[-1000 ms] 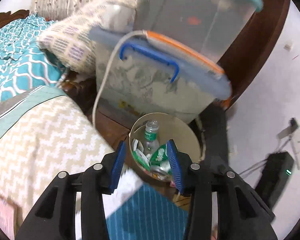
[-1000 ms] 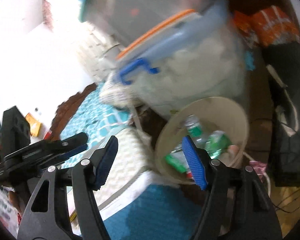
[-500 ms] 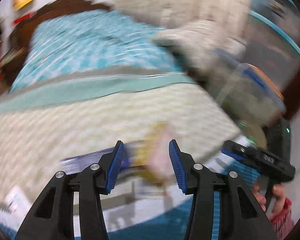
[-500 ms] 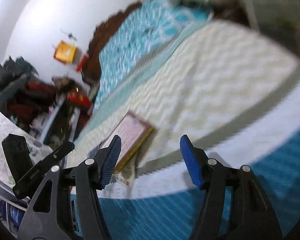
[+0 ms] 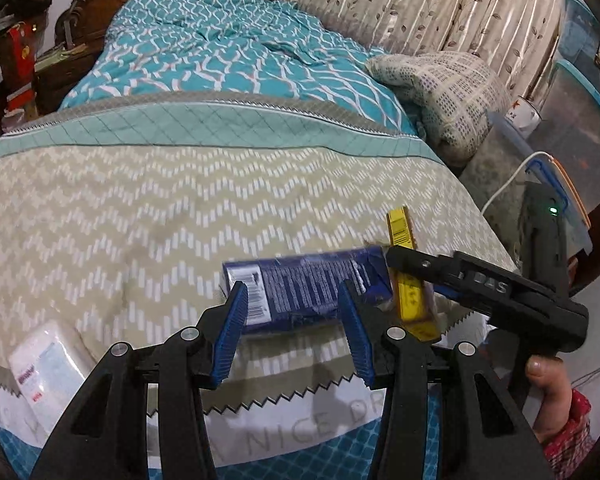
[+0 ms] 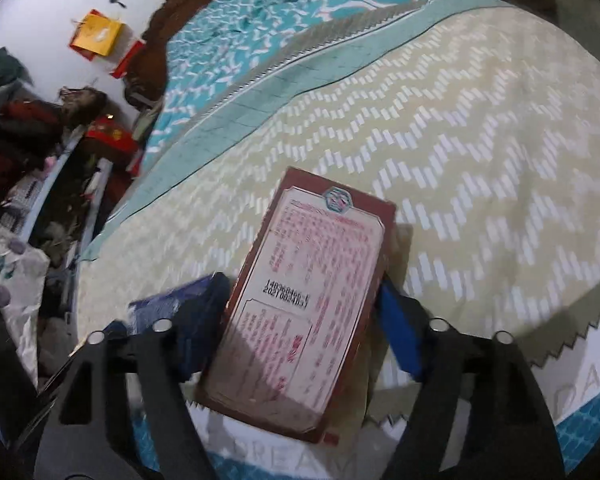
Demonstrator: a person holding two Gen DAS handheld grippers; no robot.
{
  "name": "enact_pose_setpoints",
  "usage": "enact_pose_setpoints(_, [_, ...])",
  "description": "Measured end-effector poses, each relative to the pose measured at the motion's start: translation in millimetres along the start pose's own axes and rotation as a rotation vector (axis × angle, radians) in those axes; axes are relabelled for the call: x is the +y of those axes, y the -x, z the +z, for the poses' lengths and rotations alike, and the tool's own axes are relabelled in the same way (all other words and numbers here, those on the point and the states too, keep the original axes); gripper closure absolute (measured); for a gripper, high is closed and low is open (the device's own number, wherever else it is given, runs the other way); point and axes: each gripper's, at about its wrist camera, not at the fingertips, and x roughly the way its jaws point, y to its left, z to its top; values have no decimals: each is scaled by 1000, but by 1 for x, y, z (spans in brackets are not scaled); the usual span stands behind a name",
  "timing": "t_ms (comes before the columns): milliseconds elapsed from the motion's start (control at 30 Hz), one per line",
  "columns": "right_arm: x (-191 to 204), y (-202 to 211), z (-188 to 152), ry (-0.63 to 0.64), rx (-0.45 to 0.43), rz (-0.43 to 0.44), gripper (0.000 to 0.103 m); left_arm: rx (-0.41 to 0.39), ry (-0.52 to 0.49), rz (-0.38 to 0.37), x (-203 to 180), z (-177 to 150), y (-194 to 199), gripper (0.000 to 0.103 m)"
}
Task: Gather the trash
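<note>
Near bed's foot edge, open quilt beyond: left gripper point(image 5: 292, 328) jaws apart astride blue printed packet point(image 5: 304, 288); right gripper point(image 6: 304, 332), just widening, flanking maroon-bordered cardboard box point(image 6: 300, 308). Bin gone from view.

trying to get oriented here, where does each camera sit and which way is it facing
Left wrist: on the left gripper, angled down across the bed at the blue box; the right gripper and a hand show at right.
Right wrist: on the right gripper, angled down at the red box between its fingers.
Shared: the bed, blue box and red box, edge-on in the left view.
</note>
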Motion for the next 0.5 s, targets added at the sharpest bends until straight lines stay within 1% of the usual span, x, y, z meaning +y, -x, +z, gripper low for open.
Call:
enact_pose_setpoints(67, [-5,16,-9,10,-30,12,37,-1,-7,-6,0,-6,1,58])
enact_pose_setpoints(133, [-16,40,-21,15,-79,18,38,-2,-12,-14,2,-10,1,58])
enact_pose_setpoints(267, [-31,73,-51,40,-133,-30,38,-14,-24,11,1,-10,-1,58])
enact_pose_setpoints(333, [-35,75,-59,47,-138,-59,38,-14,-18,19,-1,-6,-4,53])
enact_pose_setpoints(367, [-36,77,-67,47,-133,-67,38,-17,-19,25,-3,-3,-6,52])
enact_pose_setpoints(400, [-38,78,-76,45,-122,-63,38,-21,-27,42,-5,1,-10,52])
enact_pose_setpoints(433, [-38,79,-82,47,-114,-56,38,-23,-33,77,-7,7,-17,52])
enact_pose_setpoints(500, [-31,77,-98,84,-96,-50,37,-30,-26,132,-8,20,-30,54])
